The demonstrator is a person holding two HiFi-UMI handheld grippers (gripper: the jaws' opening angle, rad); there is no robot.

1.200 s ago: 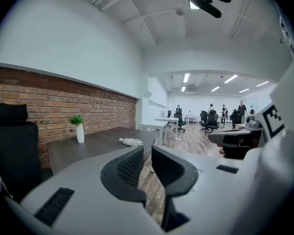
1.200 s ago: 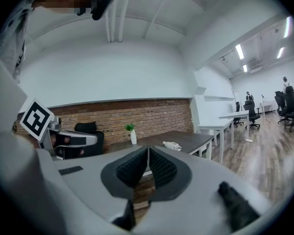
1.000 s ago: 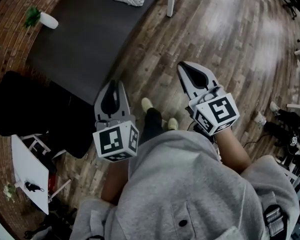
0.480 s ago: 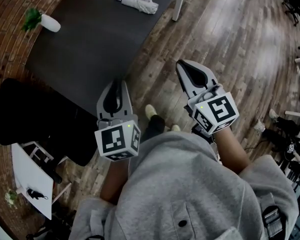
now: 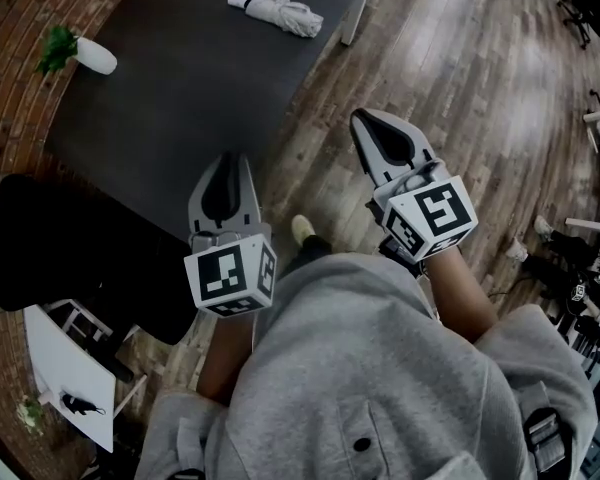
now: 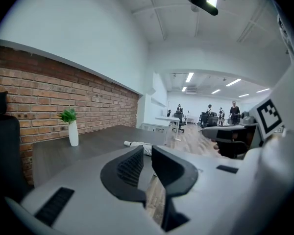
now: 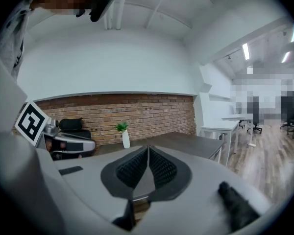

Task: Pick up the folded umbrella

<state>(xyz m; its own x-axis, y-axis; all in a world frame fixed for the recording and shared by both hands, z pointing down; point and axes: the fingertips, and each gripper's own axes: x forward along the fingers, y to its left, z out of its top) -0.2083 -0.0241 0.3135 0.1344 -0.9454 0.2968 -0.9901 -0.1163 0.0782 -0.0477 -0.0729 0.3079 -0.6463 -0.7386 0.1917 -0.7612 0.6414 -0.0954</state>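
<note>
The pale folded umbrella (image 5: 277,10) lies at the far end of the dark table (image 5: 170,98), well apart from both grippers. The left gripper (image 5: 229,161) hangs at the table's near edge, its jaws a narrow slit apart and nothing in them. The right gripper (image 5: 364,120) is over the wooden floor (image 5: 460,78), its jaws pressed together and empty. Too far to grasp, I'd say: this is the approach. A white vase (image 5: 95,59) with a green sprig stands by the brick wall (image 6: 49,102).
</note>
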